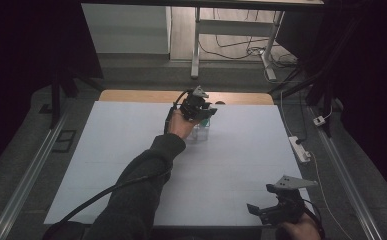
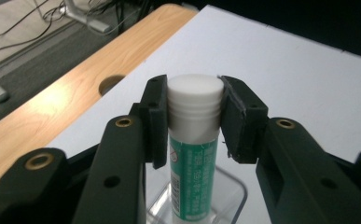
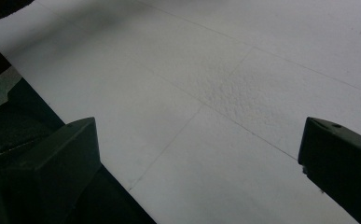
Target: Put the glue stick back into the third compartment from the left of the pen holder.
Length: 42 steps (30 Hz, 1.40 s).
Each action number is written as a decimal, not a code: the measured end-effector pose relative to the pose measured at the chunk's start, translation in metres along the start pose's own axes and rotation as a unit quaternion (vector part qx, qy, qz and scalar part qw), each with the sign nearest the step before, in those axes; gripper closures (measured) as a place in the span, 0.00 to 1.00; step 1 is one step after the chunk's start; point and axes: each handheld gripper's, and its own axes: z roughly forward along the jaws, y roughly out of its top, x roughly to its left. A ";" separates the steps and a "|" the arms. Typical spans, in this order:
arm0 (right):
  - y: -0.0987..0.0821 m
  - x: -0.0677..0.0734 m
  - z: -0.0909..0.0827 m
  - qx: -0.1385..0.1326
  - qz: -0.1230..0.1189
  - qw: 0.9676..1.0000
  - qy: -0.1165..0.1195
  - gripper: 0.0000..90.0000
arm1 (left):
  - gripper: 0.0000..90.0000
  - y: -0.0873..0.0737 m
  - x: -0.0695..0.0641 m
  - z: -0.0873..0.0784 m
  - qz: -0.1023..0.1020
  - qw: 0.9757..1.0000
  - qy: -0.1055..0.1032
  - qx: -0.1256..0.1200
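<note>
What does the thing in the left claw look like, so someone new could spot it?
Start at the white sheet covering the table and go to its far middle, where the left claw clamps a glue stick. The stick stands upright in a clear plastic holder. Its ribbed white cap and green label set it apart.
</note>
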 end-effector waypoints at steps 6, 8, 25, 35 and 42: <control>0.000 0.000 0.000 0.001 0.000 1.000 0.000 0.00 | 0.58 -0.001 0.003 -0.006 -0.026 1.000 0.011 -0.005; 0.000 0.000 0.000 0.000 0.000 1.000 0.000 0.00 | 0.55 -0.001 0.004 -0.009 -0.032 0.999 0.010 -0.007; 0.000 0.000 0.000 0.001 0.001 1.000 -0.001 0.00 | 0.09 0.001 0.001 -0.047 -0.037 0.998 -0.030 0.033; 0.000 -0.001 0.001 0.002 0.003 1.000 -0.001 0.00 | 0.00 -0.011 -0.005 -0.062 -0.044 0.997 -0.059 0.036; 0.000 -0.001 0.000 0.001 0.003 1.000 -0.001 0.00 | 0.00 -0.023 -0.012 -0.068 -0.036 0.996 -0.075 0.042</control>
